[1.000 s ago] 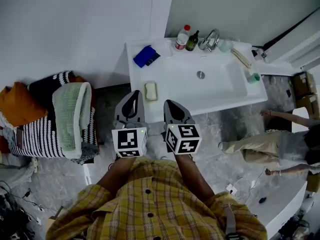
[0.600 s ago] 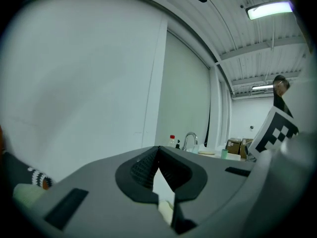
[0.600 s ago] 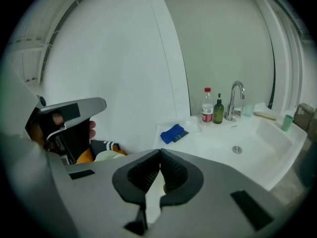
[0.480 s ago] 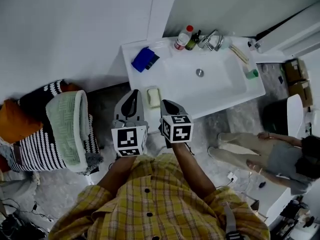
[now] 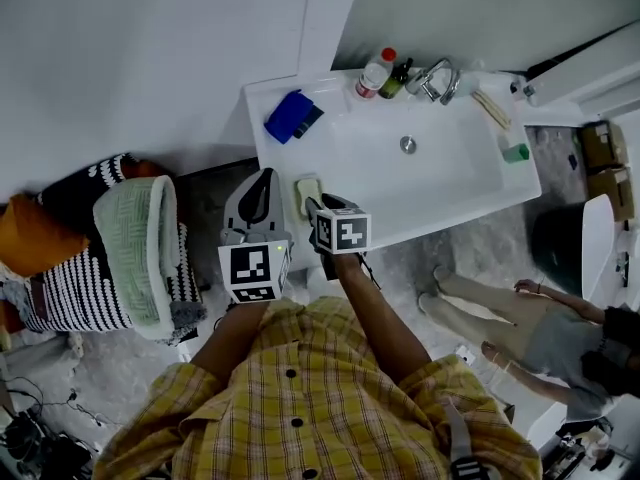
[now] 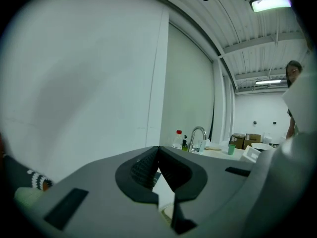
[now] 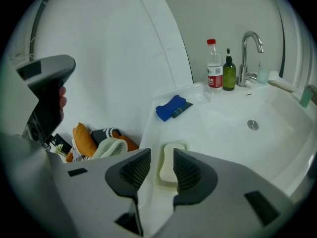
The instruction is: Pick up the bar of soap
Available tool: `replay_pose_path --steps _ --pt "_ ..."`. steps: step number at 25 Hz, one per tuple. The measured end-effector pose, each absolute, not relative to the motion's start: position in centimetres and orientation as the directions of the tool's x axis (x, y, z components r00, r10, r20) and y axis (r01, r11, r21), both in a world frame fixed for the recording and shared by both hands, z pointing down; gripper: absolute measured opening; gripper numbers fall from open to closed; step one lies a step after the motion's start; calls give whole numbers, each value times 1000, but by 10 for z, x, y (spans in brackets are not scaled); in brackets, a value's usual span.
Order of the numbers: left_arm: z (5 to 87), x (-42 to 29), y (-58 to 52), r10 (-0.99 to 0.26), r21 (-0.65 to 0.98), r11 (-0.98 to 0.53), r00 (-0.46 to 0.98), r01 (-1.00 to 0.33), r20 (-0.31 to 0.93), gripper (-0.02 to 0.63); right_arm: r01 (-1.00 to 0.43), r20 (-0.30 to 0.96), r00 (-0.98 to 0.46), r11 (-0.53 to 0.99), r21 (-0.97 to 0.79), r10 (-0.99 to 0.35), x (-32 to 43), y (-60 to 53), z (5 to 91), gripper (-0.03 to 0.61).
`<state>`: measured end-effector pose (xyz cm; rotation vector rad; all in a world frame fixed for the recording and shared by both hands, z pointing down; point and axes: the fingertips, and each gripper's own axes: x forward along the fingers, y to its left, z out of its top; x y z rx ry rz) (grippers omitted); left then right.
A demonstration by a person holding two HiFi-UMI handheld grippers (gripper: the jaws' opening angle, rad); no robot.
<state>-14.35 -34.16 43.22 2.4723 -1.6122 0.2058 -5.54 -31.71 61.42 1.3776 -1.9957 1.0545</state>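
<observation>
Soap bar [image 7: 171, 166] shows framed between the jaws of the right tongs [image 7: 160, 158], which are opening and not yet on it, so nothing is lifted. Left tongs [image 6: 158, 150] hang clenched, empty, at 9 o'clock. The bar lies on the sink [image 5: 450, 196] ledge, 8 o'clock of the drain [image 5: 408, 145]. The front edge is close beneath, the blue cloth [image 5: 290, 116] well apart at 12, and there is open basin at 3.

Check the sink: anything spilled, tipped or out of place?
Nothing stands out. The soap lies flat in its dish on the sink's left rim, the clear bottle and green bottle stand upright beside the faucet, and the blue cloth sits at the back.
</observation>
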Motion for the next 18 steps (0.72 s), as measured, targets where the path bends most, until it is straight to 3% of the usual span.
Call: replay_pose_path --steps 6,12,18 --pt "448 -131 -356 -884 40 -395 391 -918 258 11 -926 819 -378 176 -335 -432 -57 -335 660 179" --pt "457 -124 -367 -876 33 -399 391 -916 284 11 -913 836 -409 165 -374 -366 -72 -350 678 187" --pt "456 -118 -376 -872 30 -407 398 -913 285 11 -955 921 -293 127 -268 -257 -56 -348 701 190"
